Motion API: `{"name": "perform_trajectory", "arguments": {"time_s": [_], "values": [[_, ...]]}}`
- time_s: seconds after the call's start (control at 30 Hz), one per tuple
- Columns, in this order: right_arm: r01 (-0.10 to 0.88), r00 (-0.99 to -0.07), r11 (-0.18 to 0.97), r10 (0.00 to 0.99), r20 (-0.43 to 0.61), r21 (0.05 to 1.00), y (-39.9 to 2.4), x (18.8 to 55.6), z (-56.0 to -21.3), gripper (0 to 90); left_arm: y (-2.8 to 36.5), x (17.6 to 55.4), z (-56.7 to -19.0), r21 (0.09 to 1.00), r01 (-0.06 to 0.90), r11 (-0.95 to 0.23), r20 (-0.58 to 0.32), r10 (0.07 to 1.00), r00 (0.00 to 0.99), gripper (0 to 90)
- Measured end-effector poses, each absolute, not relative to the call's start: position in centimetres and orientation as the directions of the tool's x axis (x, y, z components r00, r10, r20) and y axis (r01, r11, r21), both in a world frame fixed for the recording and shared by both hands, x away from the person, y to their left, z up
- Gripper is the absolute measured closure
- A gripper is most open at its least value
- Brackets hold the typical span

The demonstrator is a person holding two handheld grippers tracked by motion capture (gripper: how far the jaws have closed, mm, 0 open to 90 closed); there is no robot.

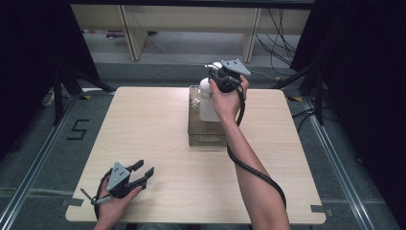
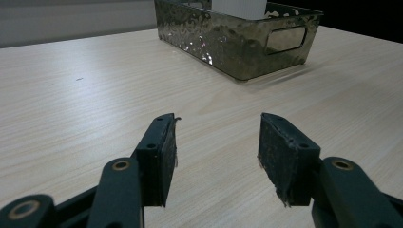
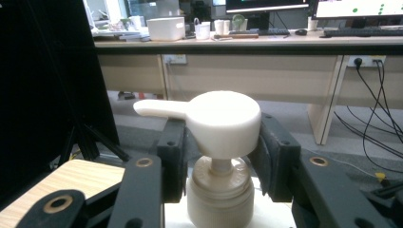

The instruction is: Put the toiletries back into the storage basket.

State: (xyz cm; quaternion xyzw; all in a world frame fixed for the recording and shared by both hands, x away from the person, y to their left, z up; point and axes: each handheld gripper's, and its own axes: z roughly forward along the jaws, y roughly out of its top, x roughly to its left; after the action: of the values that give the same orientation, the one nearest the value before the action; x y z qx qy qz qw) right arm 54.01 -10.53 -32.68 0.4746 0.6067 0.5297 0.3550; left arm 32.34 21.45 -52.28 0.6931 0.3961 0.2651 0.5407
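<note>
We see a square tabletop (image 1: 158,143) of pale wood grain with rounded corners, and near the middle of its far edge a rectangular metal tray (image 1: 194,125) with a hammered, dimpled, shiny wall and a slot handle cut into its near end. In the tray stands a white plastic pump bottle (image 1: 207,103), upright, toward the far end of the tray. In the right gripper view we look along two black jaws at the pump head (image 3: 223,124): a smooth, rounded cream cap with a flat spout pointing left, on a thin stem above a ribbed collar. The right gripper (image 3: 221,142) has its rough black pads on either side of that cap, closed in on it so that both pads appear to touch its sides. In the high view the right hand (image 1: 229,98) holds this gripper over the bottle, a thick black cable trailing down along the forearm. The left gripper (image 1: 143,176) rests near the tabletop's near left corner, held in the left hand (image 1: 115,203), well apart from the tray. In its own view its jaws stand wide apart with bare wood between them; the pads (image 2: 164,152) are flat, matte and frayed at the edges, and they grip nothing.
</note>
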Motion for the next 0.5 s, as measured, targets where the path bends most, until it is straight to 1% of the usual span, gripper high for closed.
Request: {"name": "perform_trajectory", "arguments": {"time_s": [0.5], "values": [[0.241,-0.284,0.013,0.957,0.057,0.970,-10.4,55.0,-34.4,59.8,21.5,32.3,-52.3,0.959,0.264,-0.105,-0.058,0.836,0.545,46.8]]}}
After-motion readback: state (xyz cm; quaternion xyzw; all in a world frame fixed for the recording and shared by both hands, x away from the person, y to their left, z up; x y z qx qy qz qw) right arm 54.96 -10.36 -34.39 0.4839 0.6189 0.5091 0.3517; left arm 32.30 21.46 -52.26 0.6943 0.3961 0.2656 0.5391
